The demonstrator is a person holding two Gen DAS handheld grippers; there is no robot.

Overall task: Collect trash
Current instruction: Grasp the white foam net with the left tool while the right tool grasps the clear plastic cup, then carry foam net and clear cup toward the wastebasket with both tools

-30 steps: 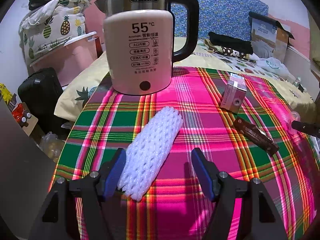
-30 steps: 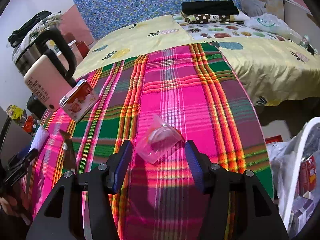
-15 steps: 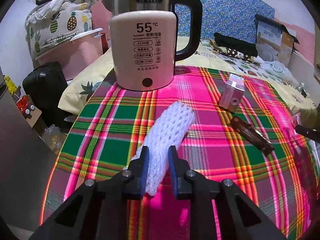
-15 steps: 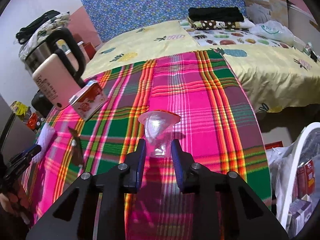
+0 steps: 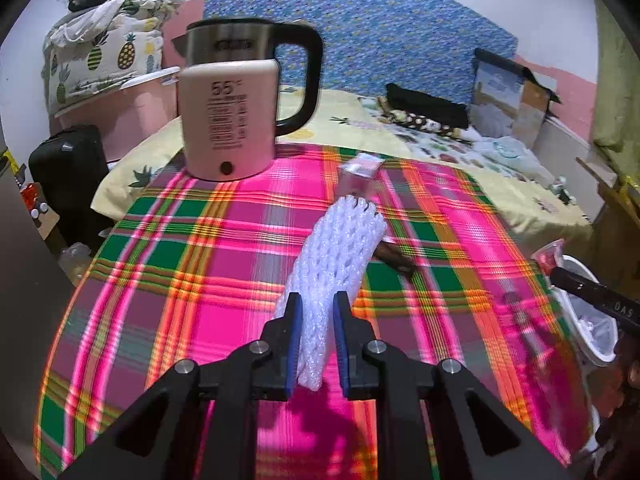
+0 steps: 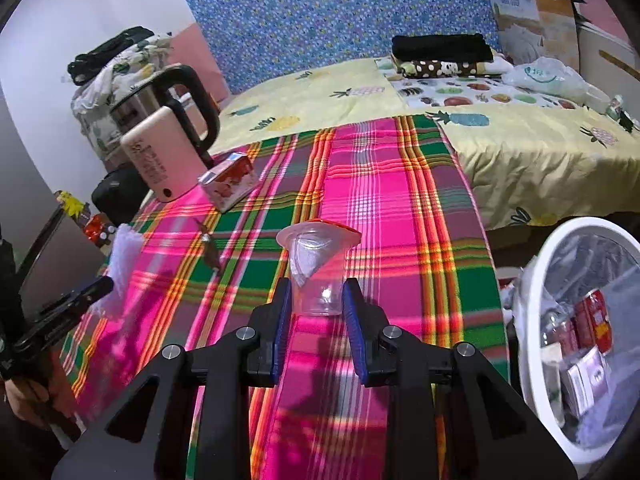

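A white foam fruit net [image 5: 340, 248] is lifted off the plaid tablecloth [image 5: 160, 260], its near end squeezed between the blue pads of my left gripper [image 5: 317, 300], whose jaws are closing on it. My right gripper [image 6: 317, 286] is shut on a clear plastic cup [image 6: 318, 248] with a peeled red-edged lid, held above the cloth. A white trash bin [image 6: 532, 280] with a plastic liner and several discarded packs stands off the table's right edge. A small pink carton [image 6: 228, 180] and a brown wrapper [image 6: 210, 246] lie on the cloth.
A pink and steel electric kettle [image 5: 228, 120] stands at the table's far left corner. Behind the table is a bed with a yellow pineapple sheet [image 6: 320, 96], folded clothes and boxes. A black bag [image 5: 68, 168] sits on the floor at left.
Both grippers closed, the left on the foam net and the right on the cup, then lifted them off the cloth. Both have swung right toward the bin, which now shows larger.
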